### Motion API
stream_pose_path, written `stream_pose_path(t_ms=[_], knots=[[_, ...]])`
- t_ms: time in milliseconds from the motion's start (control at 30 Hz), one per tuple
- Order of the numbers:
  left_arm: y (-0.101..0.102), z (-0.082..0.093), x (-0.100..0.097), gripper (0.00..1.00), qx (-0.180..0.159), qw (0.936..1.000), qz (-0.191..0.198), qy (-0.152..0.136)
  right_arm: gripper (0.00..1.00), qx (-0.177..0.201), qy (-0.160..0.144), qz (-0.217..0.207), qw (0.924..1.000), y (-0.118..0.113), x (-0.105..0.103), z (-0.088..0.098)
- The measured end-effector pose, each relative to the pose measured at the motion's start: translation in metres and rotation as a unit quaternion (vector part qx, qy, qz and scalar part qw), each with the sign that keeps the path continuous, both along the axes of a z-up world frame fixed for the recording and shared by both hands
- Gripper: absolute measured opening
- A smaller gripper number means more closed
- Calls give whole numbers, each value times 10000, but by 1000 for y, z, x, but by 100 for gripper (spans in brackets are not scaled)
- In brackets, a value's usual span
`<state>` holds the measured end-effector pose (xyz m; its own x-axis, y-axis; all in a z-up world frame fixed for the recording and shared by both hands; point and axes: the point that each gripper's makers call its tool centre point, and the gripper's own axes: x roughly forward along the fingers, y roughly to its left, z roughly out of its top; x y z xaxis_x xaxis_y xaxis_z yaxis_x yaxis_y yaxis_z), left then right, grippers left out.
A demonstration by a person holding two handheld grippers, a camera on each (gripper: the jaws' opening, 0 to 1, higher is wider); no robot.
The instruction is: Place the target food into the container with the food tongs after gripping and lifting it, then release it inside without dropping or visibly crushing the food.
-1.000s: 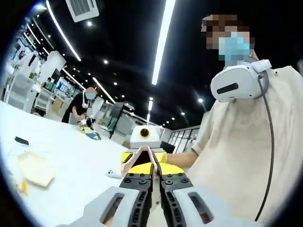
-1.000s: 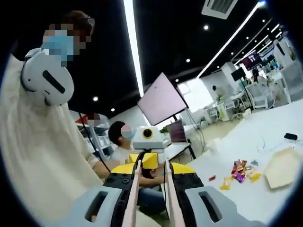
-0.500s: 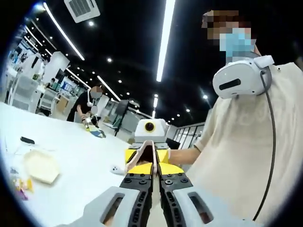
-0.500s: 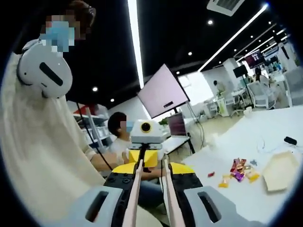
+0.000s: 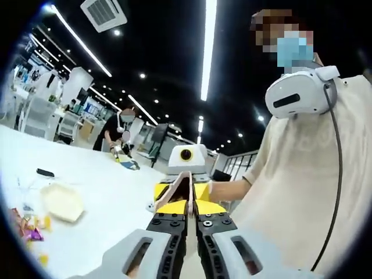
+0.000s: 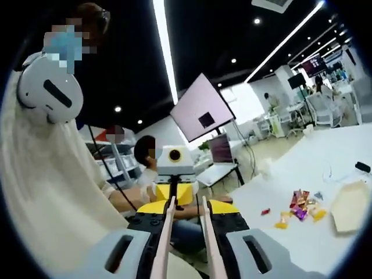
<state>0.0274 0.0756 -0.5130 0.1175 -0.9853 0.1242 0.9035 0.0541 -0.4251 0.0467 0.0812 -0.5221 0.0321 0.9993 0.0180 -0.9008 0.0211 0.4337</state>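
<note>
Left gripper view, left side: white table (image 5: 104, 197) with a scatter of wrapped snacks (image 5: 29, 229) at the far left edge, colourful wrappers, too small to read. Just right of them a pale shallow container (image 5: 63, 202) lies open on the table, nothing visible in it. A small dark object (image 5: 45, 172) sits beyond it. Further back a person in dark clothes (image 5: 116, 136) bends over the table. Centre: left gripper (image 5: 187, 192) pointing up and away from the table, jaws pressed together with no gap, nothing between them except thin pinkish tong blades that meet at the tip. Beyond it the right gripper (image 5: 186, 174) faces this camera, yellow body. Right: the person holding them, beige top (image 5: 302, 192), white headset (image 5: 296, 96) hanging at the neck.

Right gripper view, left: same beige top (image 6: 40, 192) and headset (image 6: 43, 90). Centre: right gripper (image 6: 186, 218) carries food tongs (image 6: 165, 232), two pale blades running up with a narrow gap between them, holding nothing. Left gripper (image 6: 174, 180) faces it. A seated person (image 6: 148, 160) and a tilted monitor (image 6: 200, 107) are behind. Right: snacks (image 6: 299, 203) on the table (image 6: 302, 244), container (image 6: 351, 204) just beside them at the far right, well apart from both grippers.
</note>
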Motion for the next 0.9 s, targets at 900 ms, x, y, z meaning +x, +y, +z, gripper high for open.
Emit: stream_pose_path(t_ms=[900], knots=[[86,-27,33,18,710,9789,1906,-199,26,-846,99,-191,9962,37,36,-50]])
